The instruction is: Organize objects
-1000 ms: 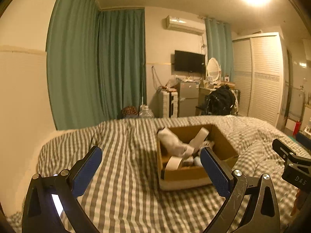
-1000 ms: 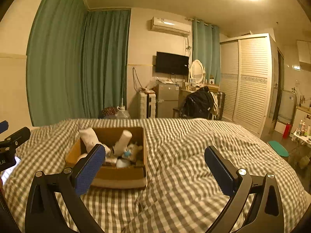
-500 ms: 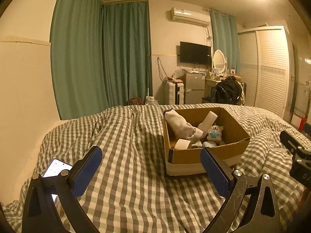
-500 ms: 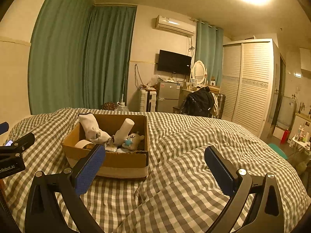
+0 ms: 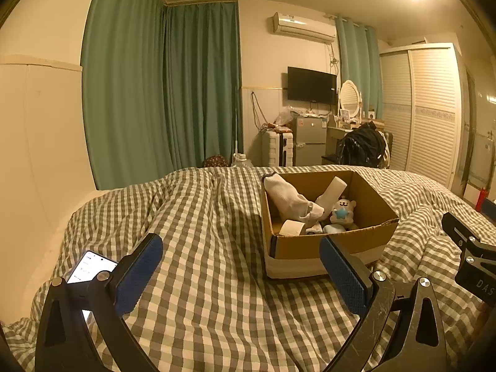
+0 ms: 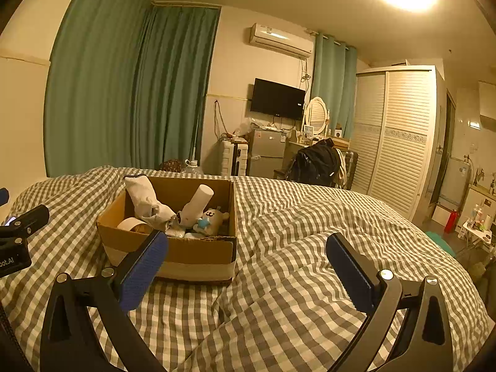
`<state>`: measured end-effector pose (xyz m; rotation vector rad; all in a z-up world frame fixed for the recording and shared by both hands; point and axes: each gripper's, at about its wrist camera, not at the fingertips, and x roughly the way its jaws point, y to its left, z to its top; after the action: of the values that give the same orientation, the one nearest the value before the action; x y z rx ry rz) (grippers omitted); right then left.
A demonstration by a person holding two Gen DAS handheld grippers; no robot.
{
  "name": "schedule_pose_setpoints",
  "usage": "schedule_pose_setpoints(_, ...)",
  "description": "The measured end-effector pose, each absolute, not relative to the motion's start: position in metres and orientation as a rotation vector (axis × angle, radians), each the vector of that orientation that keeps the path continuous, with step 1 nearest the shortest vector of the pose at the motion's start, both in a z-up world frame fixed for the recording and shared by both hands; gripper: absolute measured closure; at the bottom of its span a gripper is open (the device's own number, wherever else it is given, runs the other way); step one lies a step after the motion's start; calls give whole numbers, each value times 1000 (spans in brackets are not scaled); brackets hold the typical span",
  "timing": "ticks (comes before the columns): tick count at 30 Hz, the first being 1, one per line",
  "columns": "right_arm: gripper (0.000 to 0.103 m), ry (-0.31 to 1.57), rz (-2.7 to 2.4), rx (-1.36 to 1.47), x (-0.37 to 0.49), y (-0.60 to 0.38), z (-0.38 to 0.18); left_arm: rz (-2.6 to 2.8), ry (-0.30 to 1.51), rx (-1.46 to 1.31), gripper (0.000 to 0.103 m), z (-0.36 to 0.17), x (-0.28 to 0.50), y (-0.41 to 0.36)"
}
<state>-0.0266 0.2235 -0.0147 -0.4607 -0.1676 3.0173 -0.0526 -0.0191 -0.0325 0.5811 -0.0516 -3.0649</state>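
Note:
An open cardboard box (image 5: 310, 248) sits on the checked bedspread; it also shows in the right wrist view (image 6: 192, 252). Inside it lie a white sock (image 5: 288, 201), a white tube (image 5: 331, 189), a tape roll (image 5: 291, 228) and a small plush toy (image 5: 341, 212). My left gripper (image 5: 241, 266) is open and empty, above the bedspread, left of and nearer than the box. My right gripper (image 6: 248, 266) is open and empty, right of and nearer than the box.
A lit phone (image 5: 91, 266) lies on the bedspread behind the left finger. The checked duvet (image 6: 310, 248) is rumpled into folds. Green curtains (image 5: 161, 93), a fridge (image 5: 307, 142), a TV and a louvred wardrobe (image 6: 400, 136) stand beyond the bed.
Both grippers have risen and tilted down a little, so the box's inside and the phone show more. Both stay open and empty.

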Motion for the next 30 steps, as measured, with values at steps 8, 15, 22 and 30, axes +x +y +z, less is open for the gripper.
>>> schedule_pose_setpoints(8,1,-181,3016,-476,-28,221,-17,-3066,-57,585,0,-33,-52,-19)
schedule_pose_setpoints(15,1,-185,3013,-483,-29,219,-19,-3065,-67,575,0,-34,-51,-18)
schedule_pose_setpoints(22,1,-187,3013,-489,-29,219,-20,-3053,-60,578,0,-34,-51,-22)
schedule_pose_setpoints(30,1,-175,3010,-488,-29,217,-21,-3058,-67,579,0,-33,-51,-22)
